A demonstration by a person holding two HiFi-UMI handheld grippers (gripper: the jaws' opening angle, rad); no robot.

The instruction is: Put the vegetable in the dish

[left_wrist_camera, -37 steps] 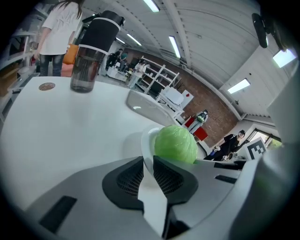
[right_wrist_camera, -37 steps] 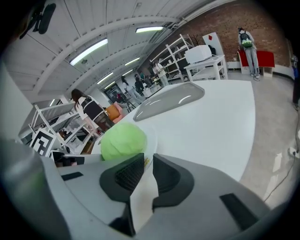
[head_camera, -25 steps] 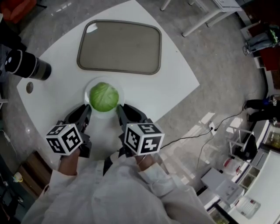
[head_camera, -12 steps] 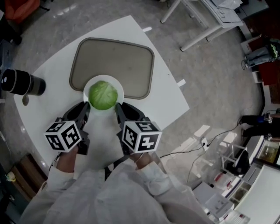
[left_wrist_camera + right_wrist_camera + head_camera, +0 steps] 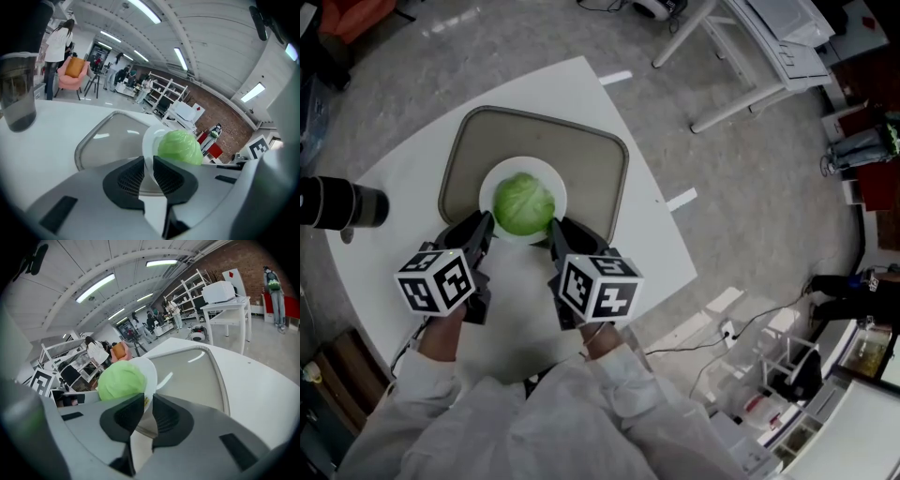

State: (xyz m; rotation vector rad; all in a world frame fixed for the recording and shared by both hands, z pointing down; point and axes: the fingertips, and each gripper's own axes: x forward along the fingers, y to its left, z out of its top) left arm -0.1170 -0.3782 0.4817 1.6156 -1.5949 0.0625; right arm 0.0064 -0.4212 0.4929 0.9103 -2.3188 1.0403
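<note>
A green cabbage (image 5: 524, 205) sits in a round white dish (image 5: 546, 172), which lies over the near part of a grey tray (image 5: 581, 169). My left gripper (image 5: 485, 225) is shut on the dish's left rim and my right gripper (image 5: 555, 230) on its right rim. In the left gripper view the jaws (image 5: 149, 171) pinch the thin rim of the dish (image 5: 151, 140), with the cabbage (image 5: 180, 146) just beyond. In the right gripper view the gripper (image 5: 147, 411) clamps the dish (image 5: 150, 373) beside the cabbage (image 5: 121, 379). Whether the dish rests on the tray I cannot tell.
The tray lies on a white table (image 5: 609, 253) whose right edge drops to a grey floor. A dark cylindrical cup (image 5: 342, 203) stands at the table's left, also in the left gripper view as the cup (image 5: 18, 89). White furniture legs (image 5: 741, 56) stand beyond.
The dish with the cabbage has moved away from me, from the bare table in front of the tray to over the tray's near part. Both grippers went with it, still gripping the rim.
</note>
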